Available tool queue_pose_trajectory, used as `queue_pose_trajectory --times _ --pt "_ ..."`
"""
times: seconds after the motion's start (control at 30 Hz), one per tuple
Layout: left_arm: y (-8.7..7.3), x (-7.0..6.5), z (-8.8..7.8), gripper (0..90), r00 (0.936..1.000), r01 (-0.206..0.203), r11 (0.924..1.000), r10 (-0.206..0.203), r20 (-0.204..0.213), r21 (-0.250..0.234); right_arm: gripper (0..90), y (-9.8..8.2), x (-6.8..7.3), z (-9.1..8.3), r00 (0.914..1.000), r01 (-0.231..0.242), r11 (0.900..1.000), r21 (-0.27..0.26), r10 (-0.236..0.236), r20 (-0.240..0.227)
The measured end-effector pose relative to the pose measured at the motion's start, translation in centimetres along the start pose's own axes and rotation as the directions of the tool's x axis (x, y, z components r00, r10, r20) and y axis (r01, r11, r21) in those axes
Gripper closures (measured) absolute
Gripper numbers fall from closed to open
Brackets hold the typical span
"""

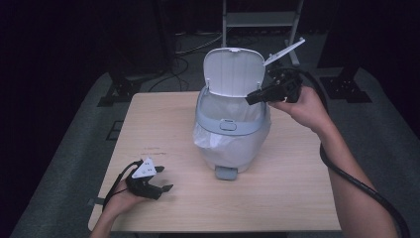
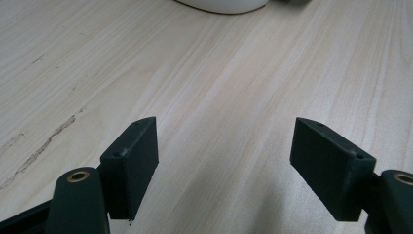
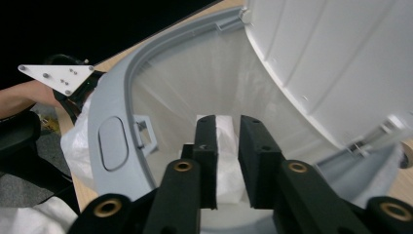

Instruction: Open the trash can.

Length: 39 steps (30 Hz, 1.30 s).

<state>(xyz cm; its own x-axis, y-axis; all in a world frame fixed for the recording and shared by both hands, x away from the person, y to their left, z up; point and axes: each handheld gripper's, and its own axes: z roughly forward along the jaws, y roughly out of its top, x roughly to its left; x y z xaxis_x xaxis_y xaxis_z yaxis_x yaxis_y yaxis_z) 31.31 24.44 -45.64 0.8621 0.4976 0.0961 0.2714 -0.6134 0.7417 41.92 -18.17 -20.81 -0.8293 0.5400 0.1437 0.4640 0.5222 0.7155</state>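
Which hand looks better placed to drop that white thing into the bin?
The right. Its tool holds a white piece between its jaws, right over the open bin with its lid up. The left tool rests open on the table, well away from it.

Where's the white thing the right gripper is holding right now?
In the right gripper view, the white piece sits between the right hand-held gripper jaws, over the open bin's liner, just inside the raised lid.
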Motion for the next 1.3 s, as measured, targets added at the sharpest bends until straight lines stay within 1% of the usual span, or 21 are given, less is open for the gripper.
queue_pose_trajectory --times 0.1,0.33,0.43,0.47,0.53,0.6,0.63,0.67,0.7,0.73,0.77,0.8,0.83,0.87,0.9,0.93,0.97,1.0,1.13,1.17,1.3 --pt "0.0 0.0 0.0 24.7 1.0000 0.000 1.0000 0.000 0.001 -0.001 80.2 -0.5 -0.4 -0.5 0.9998 -0.019 1.000 -0.007 0.019 0.003" --pt "-0.1 0.1 -0.1 24.6 1.0000 0.002 1.0000 -0.002 0.001 0.002 84.1 -1.0 -1.3 -1.3 0.9991 -0.038 0.999 -0.017 0.038 0.019" --pt "-0.1 0.1 -0.1 24.6 1.0000 0.003 1.0000 -0.003 0.002 0.004 88.4 -1.2 -1.9 -1.7 0.9986 -0.043 0.999 -0.024 0.044 0.029" --pt "-0.1 0.1 -0.1 24.6 1.0000 0.003 1.0000 -0.003 0.002 0.004 88.4 -1.2 -1.9 -1.7 0.9986 -0.043 0.999 -0.024 0.044 0.029" --pt "-0.2 0.1 -0.1 24.5 1.0000 0.004 1.0000 -0.004 0.003 0.002 89.5 -1.4 -2.6 -1.9 0.9976 -0.055 0.998 -0.029 0.056 0.041" --pt "-0.2 0.1 -0.1 24.5 1.0000 0.003 1.0000 -0.003 0.002 0.002 89.5 -1.4 -2.8 -2.0 0.9969 -0.062 0.998 -0.030 0.063 0.048" --pt "-0.2 0.1 -0.1 24.5 1.0000 0.005 1.0000 -0.005 0.002 0.001 89.5 -1.4 -3.3 -2.1 0.9957 -0.073 0.997 -0.037 0.075 0.055" --pt "-0.2 0.1 -0.1 24.5 1.0000 0.005 1.0000 -0.005 0.002 0.001 89.5 -1.4 -3.3 -2.1 0.9957 -0.073 0.997 -0.037 0.075 0.055" --pt "-0.2 0.2 -0.1 24.5 1.0000 0.007 1.0000 -0.007 0.002 0.000 89.6 -1.5 -3.8 -2.2 0.9942 -0.085 0.995 -0.044 0.087 0.063" --pt "-0.2 0.2 -0.1 24.5 1.0000 0.007 1.0000 -0.007 0.002 0.000 89.6 -1.5 -3.8 -2.2 0.9942 -0.085 0.995 -0.044 0.087 0.063" --pt "-0.2 0.2 -0.1 24.5 1.0000 0.007 1.0000 -0.007 0.004 0.002 89.6 -1.4 -4.4 -2.2 0.9926 -0.095 0.995 -0.044 0.098 0.072" --pt "-0.2 0.2 -0.1 24.5 1.0000 0.007 1.0000 -0.007 0.004 0.002 89.6 -1.4 -4.4 -2.2 0.9926 -0.095 0.995 -0.044 0.098 0.072" --pt "-0.2 0.1 -0.1 24.5 1.0000 0.004 1.0000 -0.004 0.007 0.001 89.6 -1.3 -4.9 -2.1 0.9903 -0.106 0.994 -0.042 0.109 0.087" --pt "-0.2 0.1 -0.1 24.5 1.0000 0.004 1.0000 -0.004 0.007 0.001 89.6 -1.3 -4.9 -2.1 0.9903 -0.106 0.994 -0.042 0.109 0.087" --pt "-0.1 0.1 -0.1 24.5 1.0000 0.006 1.0000 -0.006 0.007 -0.004 89.7 -1.2 -5.3 -1.9 0.9887 -0.114 0.992 -0.044 0.118 0.093" --pt "-0.1 0.1 -0.1 24.5 1.0000 0.006 1.0000 -0.006 0.007 -0.004 89.7 -1.2 -5.3 -1.9 0.9887 -0.114 0.992 -0.044 0.118 0.093" --pt "-0.1 0.1 -0.1 24.5 1.0000 0.004 1.0000 -0.004 0.008 -0.004 89.6 -1.0 -5.7 -1.7 0.9879 -0.119 0.992 -0.049 0.123 0.094" --pt "-0.1 0.1 -0.1 24.5 1.0000 0.004 1.0000 -0.004 0.008 -0.004 89.6 -1.0 -5.7 -1.7 0.9879 -0.119 0.992 -0.049 0.123 0.094" --pt "-0.2 0.1 -0.1 24.5 1.0000 0.005 1.0000 -0.005 0.008 0.000 89.7 -0.4 -6.5 -1.2 0.9862 -0.126 0.991 -0.046 0.130 0.103" --pt "-0.2 0.1 -0.1 24.5 0.9999 0.010 0.9999 -0.009 0.007 -0.004 89.7 -0.1 -6.9 -1.1 0.9838 -0.132 0.990 -0.038 0.136 0.117" --pt "-0.3 0.2 -0.2 24.5 0.9999 0.012 0.9999 -0.011 0.006 -0.006 89.7 0.4 -7.7 -1.2 0.9809 -0.154 0.985 -0.074 0.161 0.109"
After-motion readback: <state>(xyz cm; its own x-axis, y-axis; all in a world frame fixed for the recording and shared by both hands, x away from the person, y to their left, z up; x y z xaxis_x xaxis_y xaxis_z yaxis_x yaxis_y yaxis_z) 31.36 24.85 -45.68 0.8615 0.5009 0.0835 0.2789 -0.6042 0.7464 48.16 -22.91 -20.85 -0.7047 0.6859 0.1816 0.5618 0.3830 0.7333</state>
